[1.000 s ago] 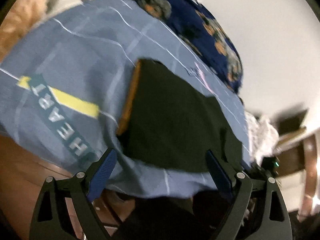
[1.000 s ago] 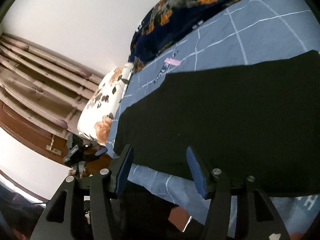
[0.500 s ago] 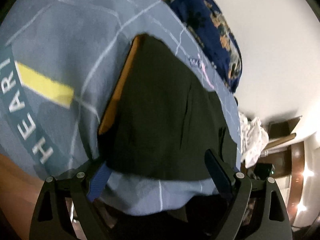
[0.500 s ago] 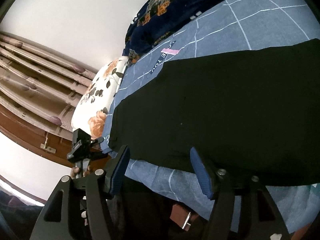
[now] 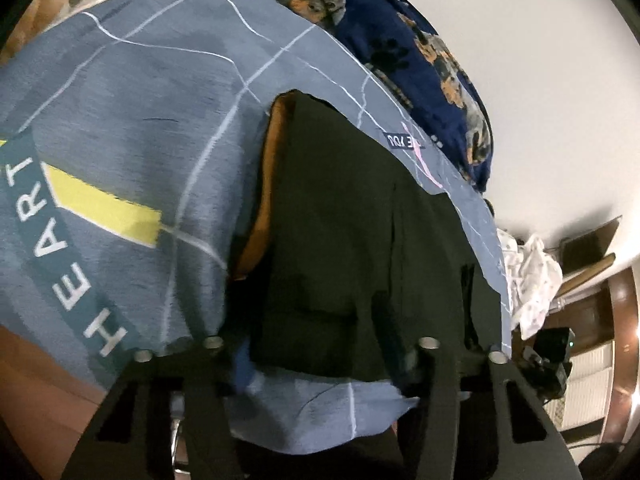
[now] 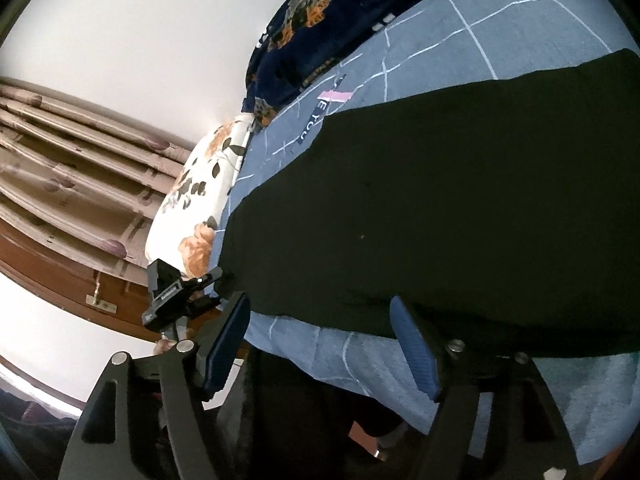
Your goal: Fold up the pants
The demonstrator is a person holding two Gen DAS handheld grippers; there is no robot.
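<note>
Black pants spread flat on the blue bedsheet, long axis running crosswise to both grippers, waistband end with the orange lining out front-left of the left gripper. Left gripper right at the near hem, jaws closing with the pants' edge between them, though can't tell if the pads are biting yet, too dark and blurry down there. Right gripper parked just short of the near edge of the pants, jaws opening, nothing between them, only sheet below. Left looks nearer to a grab, so probably a near-edge pickup, folding away toward the navy floral blanket.
</note>
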